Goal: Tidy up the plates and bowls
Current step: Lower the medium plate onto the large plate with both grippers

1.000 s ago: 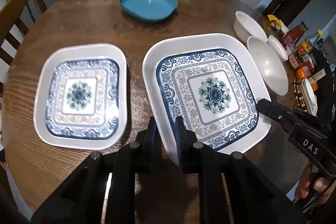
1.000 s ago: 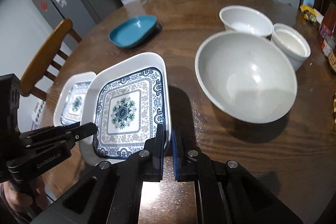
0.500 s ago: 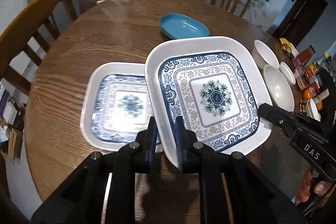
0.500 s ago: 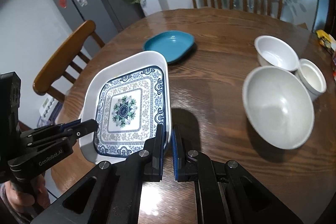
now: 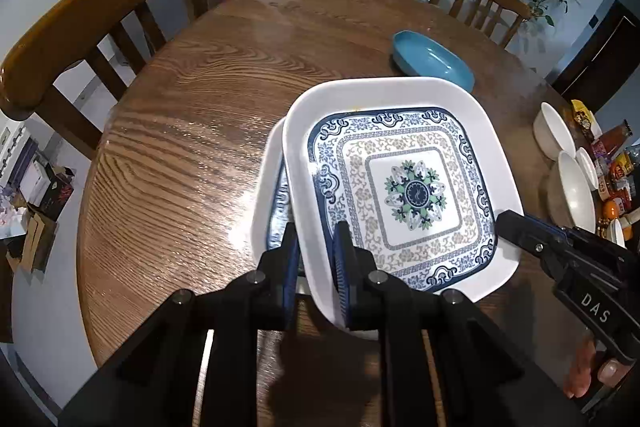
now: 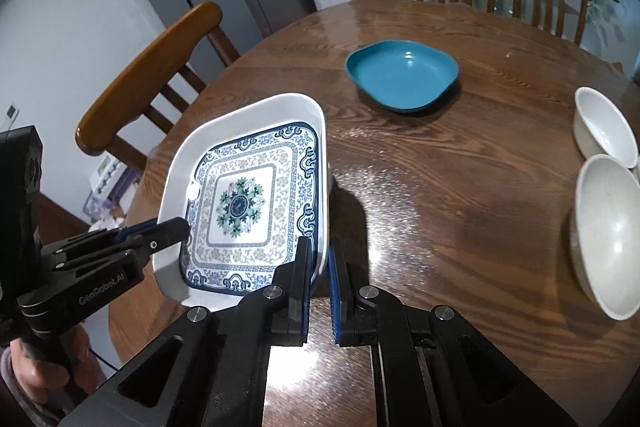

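We hold large patterned plate (image 5: 404,183) above smaller patterned plate (image 5: 272,199) at bench (image 5: 180,155) near left edge; left hand-held gripper (image 5: 316,267) clamps near rim, right hand-held gripper (image 6: 319,267) clamps right rim.

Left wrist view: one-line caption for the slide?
Both grippers, left and right, hold the large patterned plate over a smaller plate on the wooden table.

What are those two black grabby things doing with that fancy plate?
A person holds a gripper in each hand. The left gripper and the right gripper each pinch an edge of the big patterned plate, carrying it above the smaller plate on the table. It is not set down yet.
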`<control>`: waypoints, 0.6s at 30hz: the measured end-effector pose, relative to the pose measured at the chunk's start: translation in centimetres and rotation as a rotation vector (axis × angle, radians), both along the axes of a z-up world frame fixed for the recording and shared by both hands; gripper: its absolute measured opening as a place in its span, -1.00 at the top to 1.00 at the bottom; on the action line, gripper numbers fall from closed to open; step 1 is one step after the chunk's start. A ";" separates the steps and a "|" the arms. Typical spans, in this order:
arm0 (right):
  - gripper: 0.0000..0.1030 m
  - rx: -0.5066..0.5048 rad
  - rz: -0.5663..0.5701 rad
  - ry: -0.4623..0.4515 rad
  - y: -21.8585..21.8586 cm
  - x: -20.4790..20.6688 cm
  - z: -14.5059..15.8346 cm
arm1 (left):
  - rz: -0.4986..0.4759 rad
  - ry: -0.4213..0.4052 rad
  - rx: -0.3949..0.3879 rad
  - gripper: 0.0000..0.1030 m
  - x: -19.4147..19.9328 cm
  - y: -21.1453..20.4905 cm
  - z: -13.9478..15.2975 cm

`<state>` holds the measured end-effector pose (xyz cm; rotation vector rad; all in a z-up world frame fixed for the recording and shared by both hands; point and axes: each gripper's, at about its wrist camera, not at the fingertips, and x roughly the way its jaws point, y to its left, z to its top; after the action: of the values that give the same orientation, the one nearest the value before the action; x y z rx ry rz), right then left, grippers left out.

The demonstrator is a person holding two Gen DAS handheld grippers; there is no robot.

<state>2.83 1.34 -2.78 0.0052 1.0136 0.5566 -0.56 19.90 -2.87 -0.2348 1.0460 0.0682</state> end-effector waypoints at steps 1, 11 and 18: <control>0.82 -0.004 0.002 0.002 0.3 0.1 -0.1 | 0.000 0.002 0.002 0.72 0.0 0.1 -0.1; 0.81 -0.020 -0.015 0.055 1.6 0.9 -2.0 | -0.013 0.051 0.027 0.70 1.2 0.7 -1.9; 0.78 -0.027 -0.009 0.091 2.3 0.9 -2.9 | -0.020 0.069 0.055 0.70 1.8 1.1 -2.5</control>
<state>3.73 3.69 -5.69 0.0110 1.1089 0.5388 1.23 21.00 -5.42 -0.1729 1.1131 0.0872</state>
